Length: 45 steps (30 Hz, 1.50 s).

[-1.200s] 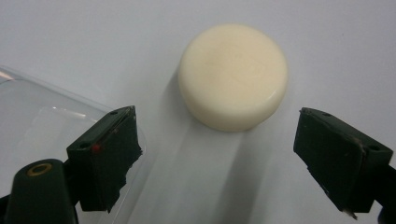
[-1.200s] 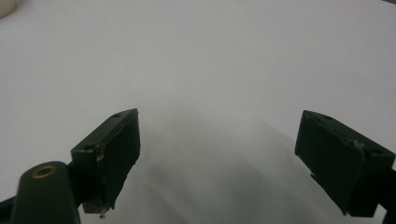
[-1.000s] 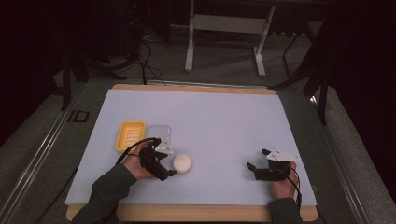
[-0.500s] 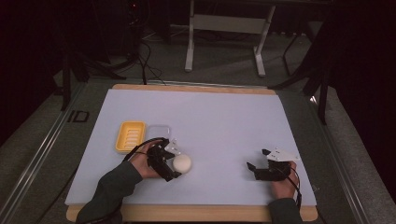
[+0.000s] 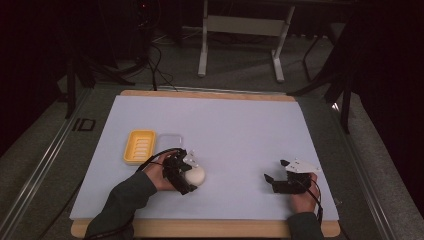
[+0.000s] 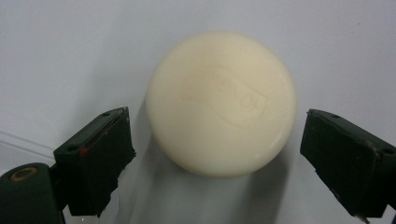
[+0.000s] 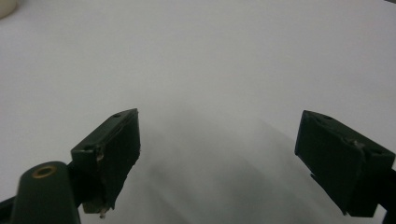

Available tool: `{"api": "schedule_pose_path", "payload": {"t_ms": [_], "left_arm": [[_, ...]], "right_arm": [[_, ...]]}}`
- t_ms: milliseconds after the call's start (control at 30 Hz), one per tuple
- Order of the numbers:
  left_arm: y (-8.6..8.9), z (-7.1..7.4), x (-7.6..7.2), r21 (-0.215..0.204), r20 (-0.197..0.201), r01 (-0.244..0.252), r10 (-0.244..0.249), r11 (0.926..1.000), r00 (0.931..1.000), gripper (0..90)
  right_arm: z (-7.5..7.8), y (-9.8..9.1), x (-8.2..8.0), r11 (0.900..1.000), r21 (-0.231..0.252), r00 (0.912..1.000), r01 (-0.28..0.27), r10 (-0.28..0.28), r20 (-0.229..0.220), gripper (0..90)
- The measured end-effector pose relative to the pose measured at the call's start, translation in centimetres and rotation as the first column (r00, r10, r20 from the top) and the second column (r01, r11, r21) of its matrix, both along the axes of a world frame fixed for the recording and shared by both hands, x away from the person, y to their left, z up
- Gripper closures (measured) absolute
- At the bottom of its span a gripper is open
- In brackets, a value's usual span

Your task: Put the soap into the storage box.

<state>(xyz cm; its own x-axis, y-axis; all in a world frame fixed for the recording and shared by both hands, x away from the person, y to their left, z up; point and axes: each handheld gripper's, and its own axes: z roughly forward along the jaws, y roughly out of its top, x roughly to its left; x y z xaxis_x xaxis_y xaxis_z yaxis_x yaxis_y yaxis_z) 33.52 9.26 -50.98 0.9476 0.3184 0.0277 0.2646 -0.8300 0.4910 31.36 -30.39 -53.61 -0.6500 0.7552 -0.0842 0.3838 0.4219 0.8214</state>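
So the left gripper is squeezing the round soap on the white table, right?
Not quite. The left gripper is not squeezing the round soap: its jaws have just been opening and stand wide, with a gap on each side of the soap. The left gripper view shows it. The soap does lie on the white table.

In the high view the left tongs (image 5: 187,175) hide part of the soap (image 5: 196,174).

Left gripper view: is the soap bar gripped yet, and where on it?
Nothing is held. The left tongs have just been opening; the soap bar lies between them on the table, untouched.
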Motion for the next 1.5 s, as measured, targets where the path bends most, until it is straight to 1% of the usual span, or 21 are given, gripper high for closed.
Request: {"api": "schedule_pose_path", "payload": {"t_ms": [200, 333, 433, 567, 767, 967, 1133, 1200, 1300, 1500], "left_arm": [[-0.5, 0.0, 0.3, 0.006, -0.003, 0.015, -0.015, 0.9999, 0.9999, 12.5], [-0.7, -0.1, 0.4, 0.013, -0.001, 0.019, -0.019, 0.9997, 0.9998, 12.1], [-1.0, -0.2, 0.6, 0.04, -0.004, 0.033, -0.033, 0.9987, 0.9995, 13.1], [-1.3, -0.3, 0.8, 0.047, -0.011, 0.042, -0.041, 0.998, 0.9991, 15.1], [-1.7, -0.5, 0.9, 0.076, -0.02, 0.062, -0.061, 0.9952, 0.9979, 17.4], [-1.8, -0.4, 1.2, 0.078, -0.038, 0.082, -0.079, 0.9936, 0.9962, 20.4], [-1.8, -0.4, 1.3, 0.082, -0.045, 0.089, -0.085, 0.9927, 0.9953, 22.6], [-1.9, -0.3, 1.5, 0.088, -0.051, 0.099, -0.094, 0.9913, 0.9942, 23.8], [-2.0, -0.2, 1.5, 0.101, -0.053, 0.108, -0.103, 0.989, 0.9933, 23.8], [-2.2, -0.2, 1.6, 0.106, -0.056, 0.118, -0.112, 0.9873, 0.9921, 23.7]], "right_arm": [[0.0, 0.0, 0.0, 1.0, 0.001, 1.0, -0.001, 0.001, 0.0, 13.8], [0.0, 0.0, 0.0, 1.0, 0.003, 1.0, 0.0, 0.0, 0.001, 13.8], [0.0, 0.0, 0.0, 1.0, 0.002, 1.0, 0.0, 0.0, 0.0, 13.8], [0.0, 0.0, 0.0, 1.0, 0.003, 1.0, 0.0, 0.0, 0.0, 13.8], [0.0, 0.0, 0.0, 1.0, 0.003, 1.0, -0.001, 0.001, 0.0, 13.8], [0.0, 0.0, 0.0, 1.0, 0.004, 1.0, -0.001, 0.001, 0.0, 13.8], [0.0, 0.0, 0.0, 1.0, 0.003, 1.0, -0.001, 0.001, -0.001, 13.8], [0.0, 0.0, 0.0, 1.0, 0.003, 1.0, -0.002, 0.002, -0.001, 13.8], [0.0, 0.0, 0.0, 1.0, 0.002, 1.0, -0.002, 0.002, -0.001, 13.8], [0.0, 0.0, 0.0, 1.0, 0.002, 1.0, -0.002, 0.002, -0.002, 13.8]]}}
